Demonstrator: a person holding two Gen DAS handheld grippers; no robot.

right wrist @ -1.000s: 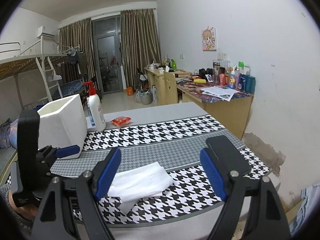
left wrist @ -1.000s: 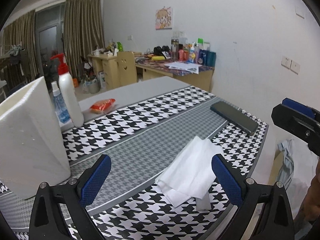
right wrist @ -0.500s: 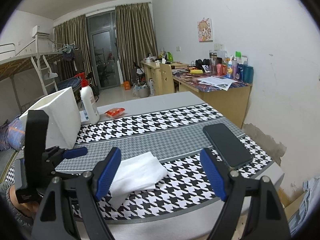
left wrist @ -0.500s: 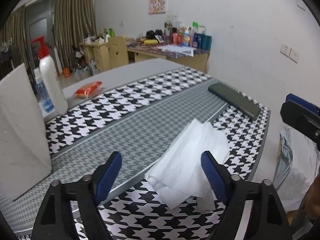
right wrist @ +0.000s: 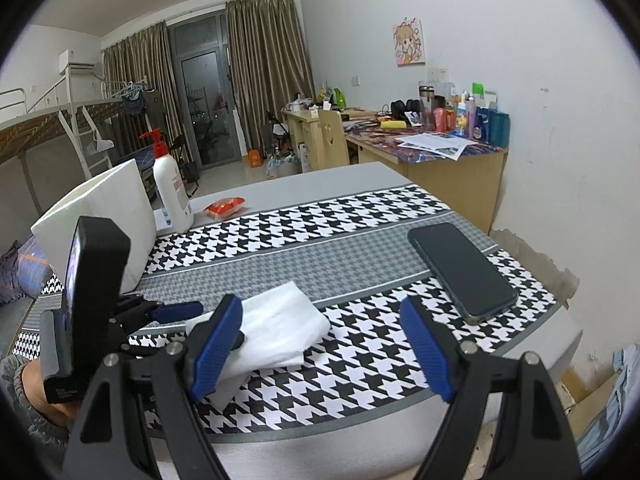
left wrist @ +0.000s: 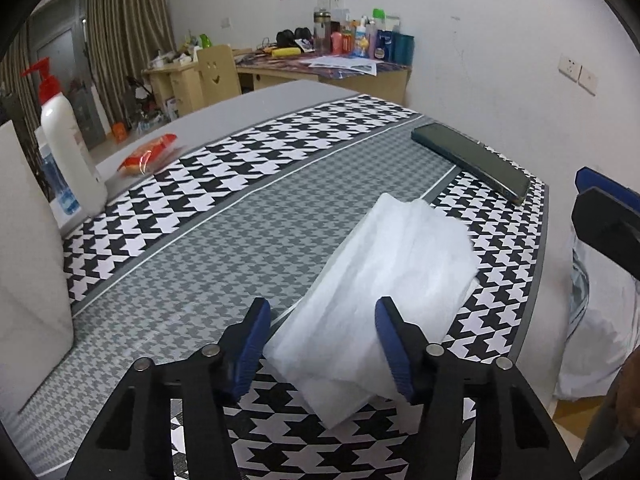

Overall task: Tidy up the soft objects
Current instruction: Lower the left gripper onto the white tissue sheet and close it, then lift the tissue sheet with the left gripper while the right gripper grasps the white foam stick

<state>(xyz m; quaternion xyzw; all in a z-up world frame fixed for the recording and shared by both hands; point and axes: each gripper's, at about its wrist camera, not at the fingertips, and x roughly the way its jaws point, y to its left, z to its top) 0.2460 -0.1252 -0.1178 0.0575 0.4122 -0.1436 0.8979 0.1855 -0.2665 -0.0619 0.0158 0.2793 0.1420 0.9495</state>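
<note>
A white folded cloth lies on the houndstooth table cover, near the front right edge. My left gripper points down at its near end. The jaws are closing, the cloth's end lies between the blue pads, and I see no pad pressing on it. In the right wrist view the same cloth lies left of centre, with one of the left gripper's fingers beside it. My right gripper hangs open over the table's front edge with nothing between its fingers.
A dark phone lies on the table right of the cloth. A white box, a pump bottle and a red packet stand at the far left. The table edge drops off at the right, over a pale bag on the floor.
My left gripper has come down and forward onto the cloth's near end, and its jaws have narrowed from wide apart to either side of it. The right gripper has sunk a little.
</note>
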